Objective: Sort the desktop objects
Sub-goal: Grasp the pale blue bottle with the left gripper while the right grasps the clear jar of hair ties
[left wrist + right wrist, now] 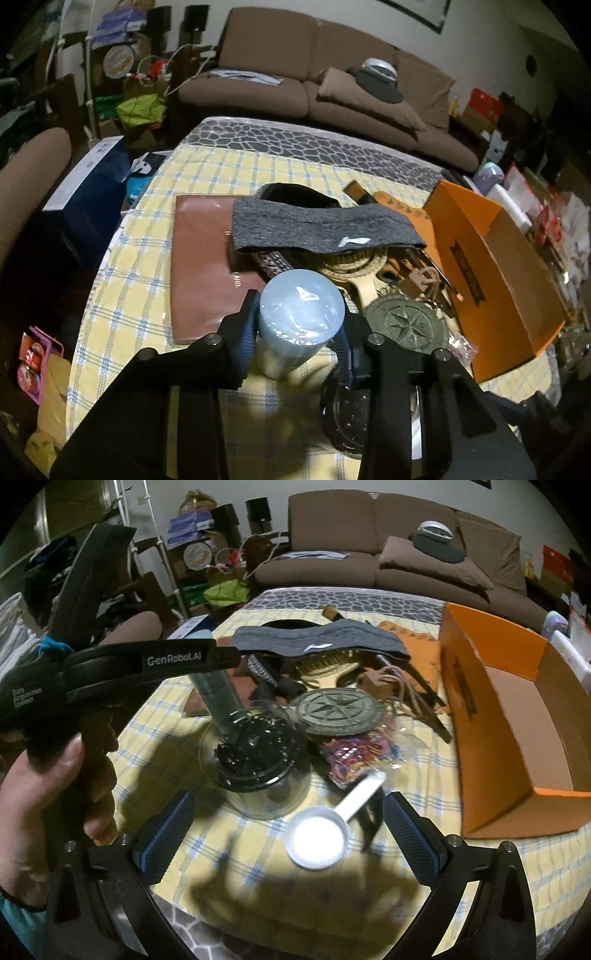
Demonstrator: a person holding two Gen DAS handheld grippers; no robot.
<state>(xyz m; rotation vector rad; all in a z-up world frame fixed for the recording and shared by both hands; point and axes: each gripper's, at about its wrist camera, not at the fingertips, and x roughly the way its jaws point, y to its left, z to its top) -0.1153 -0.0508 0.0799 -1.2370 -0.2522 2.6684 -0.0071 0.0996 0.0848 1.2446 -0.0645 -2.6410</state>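
My left gripper is shut on an upright pale blue cylinder wrapped in clear film, its blue pads pressing both sides. In the right wrist view a hand holds the left gripper from the left, over the cylinder. A clear round container of black bits sits just in front of the cylinder. My right gripper stands open low over the checked tablecloth. A white measuring scoop lies between its fingers, untouched.
An open orange box stands at the right. The pile behind holds a grey headband, a brown folder, a round compass medallion, a bag of coloured rubber bands and a wooden brush. A brown sofa lies beyond the table.
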